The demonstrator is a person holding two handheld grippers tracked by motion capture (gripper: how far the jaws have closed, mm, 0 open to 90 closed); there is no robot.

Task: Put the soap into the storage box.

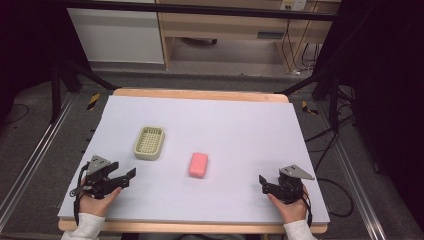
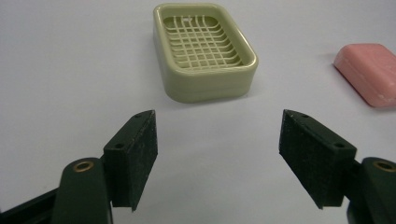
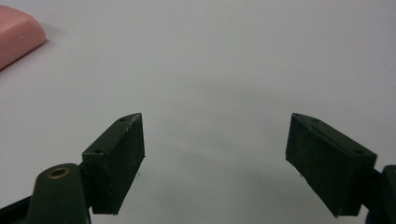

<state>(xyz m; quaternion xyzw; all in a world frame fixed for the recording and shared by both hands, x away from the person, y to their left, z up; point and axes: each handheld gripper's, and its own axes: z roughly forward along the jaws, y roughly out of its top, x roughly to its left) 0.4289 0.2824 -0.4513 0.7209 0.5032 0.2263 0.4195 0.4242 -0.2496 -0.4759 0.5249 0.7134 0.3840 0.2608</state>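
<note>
You are at the very start: neither tool has touched anything yet. Your left tool (image 1: pixel 122 179) rests low at the lower left of the high view, jaws spread wide and empty, and in the left gripper view it looks straight at the pale green soap dish (image 2: pixel 204 50), which sits in the upper middle of that frame, apart from the jaws. Your right tool (image 1: pixel 264 184) sits at the lower right of the high view, also spread wide with nothing between the jaws.

The pink soap bar (image 1: pixel 198 164) lies flat on the white surface (image 1: pixel 240 130) near the middle of the high view, just right of and a little below the soap dish (image 1: pixel 149 142), not touching it. In the right gripper view the bar (image 3: pixel 16 35) is only a corner at the upper left, so that tool is not yet lined up with it.

The work looks like putting the bar into the dish. For the next move, judge which tool takes the bar: it lies between the two. Whichever you choose, turn it so the jaws straddle the bar's short sides, come down low and close gently, since soap may slip. The dish is light and may slide, so the other tool might steady it.

No brand, label or readable writing shows on the bar or the dish; the grid floor of the dish is plain.
</note>
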